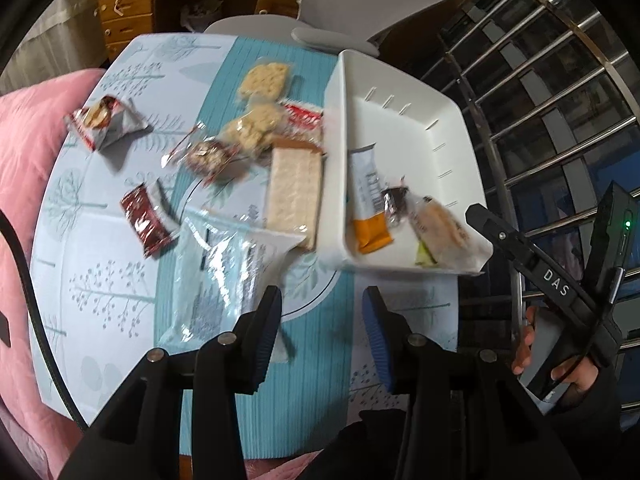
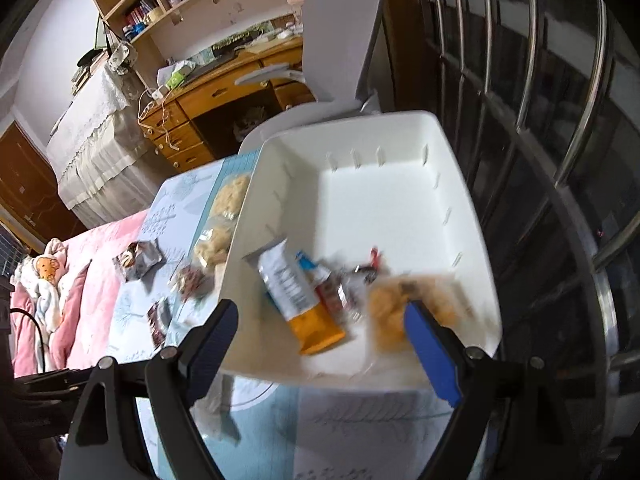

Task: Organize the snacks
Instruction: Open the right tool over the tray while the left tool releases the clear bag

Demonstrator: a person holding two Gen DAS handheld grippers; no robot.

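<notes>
A white bin (image 1: 452, 136) stands at the table's right side and holds an orange-and-white bar (image 1: 370, 200), a small dark candy (image 1: 394, 202) and a tan cookie pack (image 1: 440, 232). Loose snacks lie left of it: a long cracker pack (image 1: 294, 196), round cookie packs (image 1: 264, 80), a red pouch (image 1: 146, 220), a silver-red pouch (image 1: 106, 120) and a clear bag (image 1: 224, 264). My left gripper (image 1: 322, 332) is open and empty above the table's near edge. My right gripper (image 2: 320, 348) is open and empty over the bin's near end (image 2: 280, 372), above the bar (image 2: 304, 300).
The table (image 1: 100, 280) wears a blue tree-print cloth. A pink bed cover (image 1: 24, 160) lies to the left. A grey chair (image 1: 360, 0) and wooden desk (image 2: 224, 92) stand behind. Metal window bars (image 1: 540, 100) run along the right.
</notes>
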